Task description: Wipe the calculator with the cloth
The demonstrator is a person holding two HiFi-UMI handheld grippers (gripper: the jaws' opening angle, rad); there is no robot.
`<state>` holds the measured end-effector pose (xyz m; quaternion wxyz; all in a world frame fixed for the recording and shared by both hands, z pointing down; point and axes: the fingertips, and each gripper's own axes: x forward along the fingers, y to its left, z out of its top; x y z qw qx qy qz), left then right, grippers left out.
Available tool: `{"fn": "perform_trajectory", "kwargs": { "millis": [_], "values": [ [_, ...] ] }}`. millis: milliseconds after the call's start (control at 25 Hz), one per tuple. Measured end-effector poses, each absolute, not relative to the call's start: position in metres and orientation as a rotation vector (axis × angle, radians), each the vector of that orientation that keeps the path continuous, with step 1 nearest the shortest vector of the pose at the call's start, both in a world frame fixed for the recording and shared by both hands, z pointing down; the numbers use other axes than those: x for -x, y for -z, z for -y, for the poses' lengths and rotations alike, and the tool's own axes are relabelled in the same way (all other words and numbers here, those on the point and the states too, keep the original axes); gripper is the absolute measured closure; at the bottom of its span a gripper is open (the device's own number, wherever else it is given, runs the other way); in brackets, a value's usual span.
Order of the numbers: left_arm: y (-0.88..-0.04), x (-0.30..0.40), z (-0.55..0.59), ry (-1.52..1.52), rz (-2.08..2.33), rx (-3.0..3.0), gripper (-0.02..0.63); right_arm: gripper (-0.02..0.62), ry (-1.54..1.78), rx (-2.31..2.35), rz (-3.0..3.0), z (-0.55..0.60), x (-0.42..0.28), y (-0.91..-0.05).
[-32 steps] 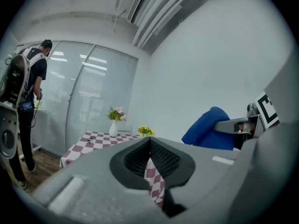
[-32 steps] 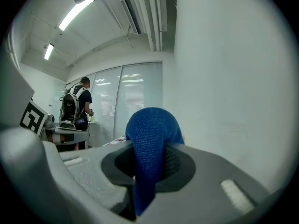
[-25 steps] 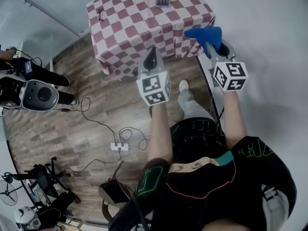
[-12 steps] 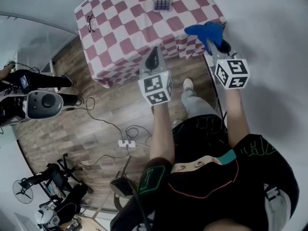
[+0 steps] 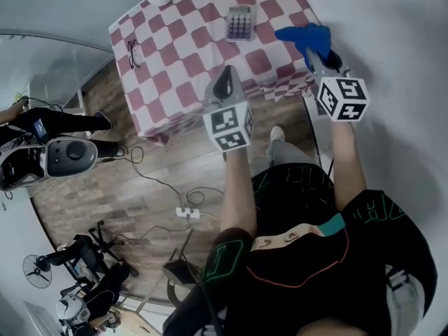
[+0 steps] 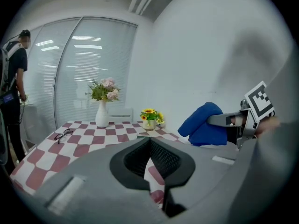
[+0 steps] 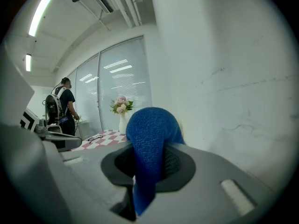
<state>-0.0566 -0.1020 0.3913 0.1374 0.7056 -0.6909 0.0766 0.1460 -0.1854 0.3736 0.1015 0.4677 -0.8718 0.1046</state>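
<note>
A grey calculator [image 5: 240, 24] lies on the red-and-white checked table [image 5: 182, 54], toward its far right side. My right gripper [image 5: 315, 56] is shut on a blue cloth [image 5: 306, 38], held in the air just off the table's right corner. In the right gripper view the cloth [image 7: 150, 143] bulges over the jaws and hangs down between them. My left gripper [image 5: 225, 79] hovers at the table's near edge, jaws shut with nothing in them [image 6: 150, 141]. From the left gripper view the cloth [image 6: 202, 125] shows at the right.
On the table stand a white vase of flowers [image 6: 102, 115], a small pot of yellow flowers [image 6: 149, 119] and a pair of glasses [image 5: 133, 52]. A white wall [image 5: 392, 40] runs close on the right. A person [image 6: 13, 73] stands at the left. Cables and a power strip [image 5: 187, 213] lie on the wood floor.
The table and calculator have come nearer and lower in the head view. Both grippers now reach the table's near edge; the right one still holds the cloth.
</note>
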Motion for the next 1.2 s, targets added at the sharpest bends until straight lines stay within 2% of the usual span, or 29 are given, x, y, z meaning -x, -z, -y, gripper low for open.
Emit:
{"fn": "perform_trajectory", "kwargs": {
  "millis": [360,680,1200],
  "values": [
    [-0.394,0.072,0.133,-0.242,2.005,-2.021,0.595,0.526,-0.332,-1.356,2.588,0.219,-0.130,-0.376],
    [-0.422,0.077,0.184,-0.236,1.902,-2.030,0.595,0.525,-0.377,-1.394,2.496,0.253,-0.127,-0.403],
    [-0.491,0.110,0.224,-0.308,1.771,-1.955,0.595,0.526,-0.448,-1.346,2.426,0.307,-0.076,-0.455]
  ]
}}
